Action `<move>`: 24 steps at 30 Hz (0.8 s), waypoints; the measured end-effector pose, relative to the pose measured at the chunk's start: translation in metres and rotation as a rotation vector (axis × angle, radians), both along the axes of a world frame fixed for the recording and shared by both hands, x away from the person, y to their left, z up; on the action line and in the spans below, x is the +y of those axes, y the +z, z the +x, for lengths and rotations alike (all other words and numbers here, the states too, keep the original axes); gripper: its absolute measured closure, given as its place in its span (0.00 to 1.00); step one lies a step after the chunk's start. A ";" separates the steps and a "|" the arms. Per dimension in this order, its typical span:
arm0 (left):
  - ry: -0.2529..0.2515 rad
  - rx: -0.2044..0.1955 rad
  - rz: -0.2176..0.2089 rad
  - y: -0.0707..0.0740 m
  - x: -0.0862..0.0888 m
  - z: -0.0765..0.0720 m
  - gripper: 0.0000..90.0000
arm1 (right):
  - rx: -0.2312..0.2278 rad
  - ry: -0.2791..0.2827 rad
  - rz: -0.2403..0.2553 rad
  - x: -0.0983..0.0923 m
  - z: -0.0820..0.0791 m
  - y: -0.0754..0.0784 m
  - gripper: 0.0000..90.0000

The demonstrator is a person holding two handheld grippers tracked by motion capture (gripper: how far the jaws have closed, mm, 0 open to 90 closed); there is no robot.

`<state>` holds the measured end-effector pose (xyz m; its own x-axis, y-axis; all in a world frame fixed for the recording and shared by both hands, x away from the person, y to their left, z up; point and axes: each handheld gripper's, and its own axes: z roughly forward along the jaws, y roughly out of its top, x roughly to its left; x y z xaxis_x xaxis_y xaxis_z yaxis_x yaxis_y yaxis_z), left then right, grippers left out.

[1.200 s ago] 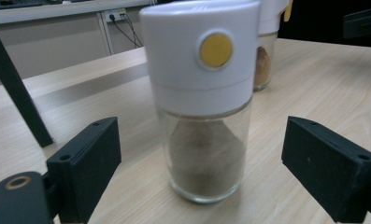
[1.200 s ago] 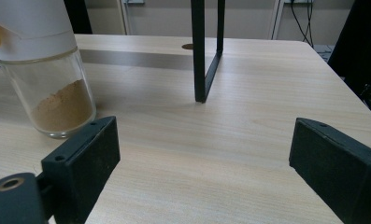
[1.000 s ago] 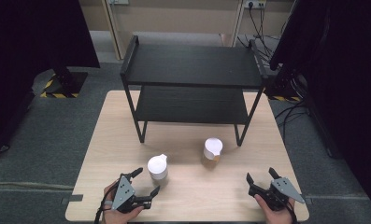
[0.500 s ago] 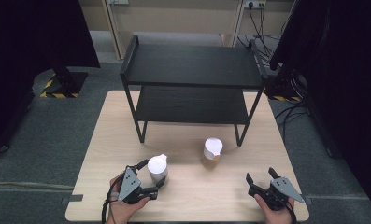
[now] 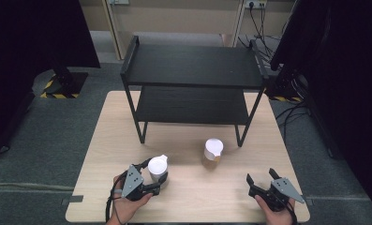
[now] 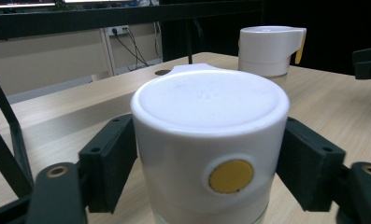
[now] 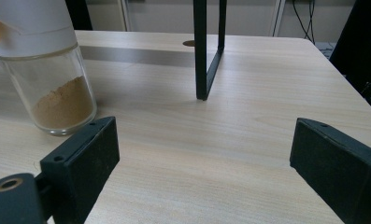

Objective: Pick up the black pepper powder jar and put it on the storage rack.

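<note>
High view: left gripper [image 5: 152,180] near the front edge of the bench [image 5: 188,140], left of centre, its jaws around the near jar [image 5: 157,168], a white-capped jar standing upright. The jaws have just been closing with the jar between them. Second jar [image 5: 213,150] stands apart toward mid-bench, just in front of the black shelf rack [image 5: 193,65]. Right gripper [image 5: 264,183] sits by the front right corner, jaws spread, nothing between them; likely waiting its turn.

Left gripper view: white cap [image 6: 209,116] sits between the two black jaws, both pads against its sides, so a pinch at cap height, probably for lifting upright. A yellow disc [image 6: 231,176] faces the camera. The jar's glass body is cut off below; contents not readable. Second jar behind, yellow tab on its lid.

Right gripper view: jaws wide; second jar [image 7: 47,70] at far left, cut off at the top, brown powder [image 7: 64,108] inside. A rack leg [image 7: 206,51] stands beyond.
</note>
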<state>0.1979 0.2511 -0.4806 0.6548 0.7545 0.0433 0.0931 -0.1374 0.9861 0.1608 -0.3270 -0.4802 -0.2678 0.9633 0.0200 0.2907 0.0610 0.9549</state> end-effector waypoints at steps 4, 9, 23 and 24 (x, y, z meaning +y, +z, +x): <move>0.007 0.004 -0.007 0.000 -0.003 -0.001 0.33 | 0.000 0.000 0.002 0.000 0.000 0.000 0.09; 0.036 0.005 -0.018 -0.002 -0.008 -0.005 0.34 | -0.004 0.000 0.003 0.000 -0.001 -0.001 0.09; 0.064 -0.021 0.016 0.008 -0.012 -0.012 0.34 | -0.004 -0.001 0.009 -0.001 -0.001 -0.001 0.09; 0.064 -0.021 0.016 0.008 -0.012 -0.012 0.34 | -0.004 -0.003 0.010 0.000 -0.001 -0.001 0.09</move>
<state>0.1860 0.2395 -0.4726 0.6043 0.7938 0.0688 0.0819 -0.1477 0.9856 0.1598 -0.3274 -0.4811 -0.2653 0.9638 0.0283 0.2871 0.0509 0.9566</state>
